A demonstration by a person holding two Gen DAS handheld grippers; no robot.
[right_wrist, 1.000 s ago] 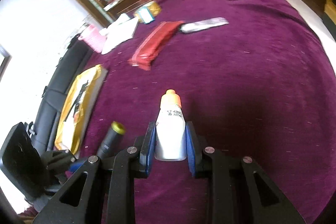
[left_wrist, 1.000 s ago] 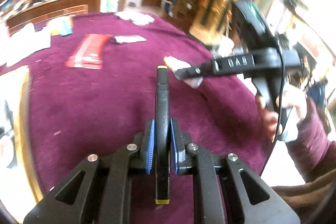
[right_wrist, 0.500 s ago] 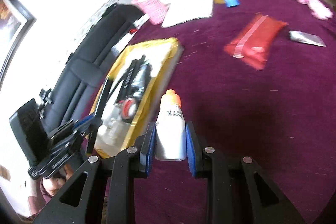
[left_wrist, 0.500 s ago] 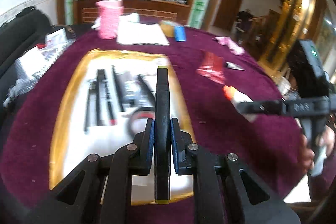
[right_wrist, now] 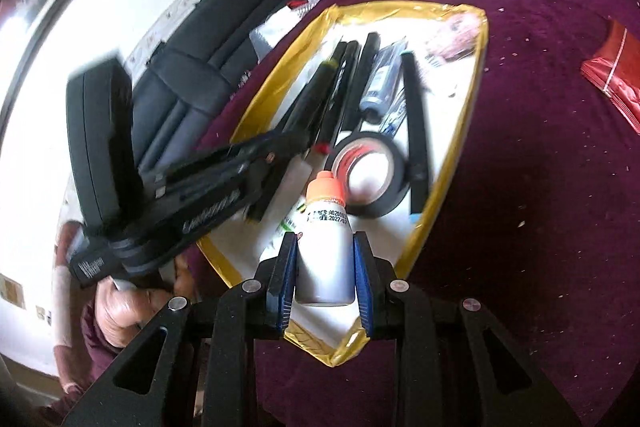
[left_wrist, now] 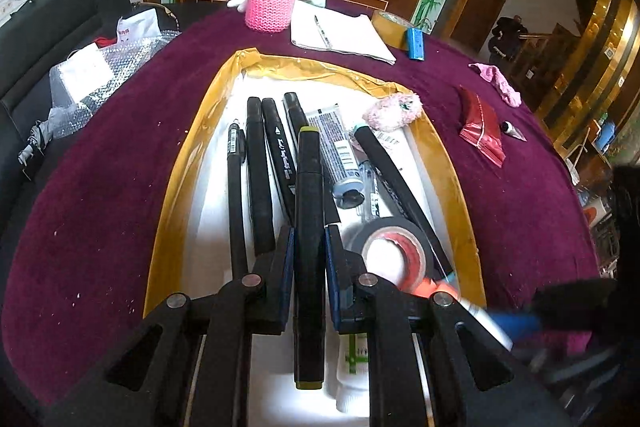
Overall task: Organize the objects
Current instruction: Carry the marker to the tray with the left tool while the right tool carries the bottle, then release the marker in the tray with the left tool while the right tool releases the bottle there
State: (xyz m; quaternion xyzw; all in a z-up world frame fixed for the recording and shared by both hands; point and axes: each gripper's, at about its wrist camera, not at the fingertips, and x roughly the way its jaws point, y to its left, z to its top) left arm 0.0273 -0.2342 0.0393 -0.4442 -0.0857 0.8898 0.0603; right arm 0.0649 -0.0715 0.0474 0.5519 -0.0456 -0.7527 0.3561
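Both grippers are loaded and hang over the tray, so you are at the drop-off.

Your left gripper (left_wrist: 308,259) is clamped on a black marker (left_wrist: 309,227) with olive end caps, the jaws almost closed on its slim barrel, and it hangs above the row of markers in the gold-rimmed tray (left_wrist: 192,163). Your right gripper (right_wrist: 325,275) pinches a small white bottle (right_wrist: 326,247) with an orange cap, jaws set to its width, over the tray's near corner beside the roll of black tape (right_wrist: 370,173). Much looks sorted: several markers, a tube and the tape lie in the tray. Neither held item is released yet. On the purple cloth a red packet (left_wrist: 482,129), a pink rag (left_wrist: 498,83) and a blue item (left_wrist: 415,43) remain outside, probably left to collect.
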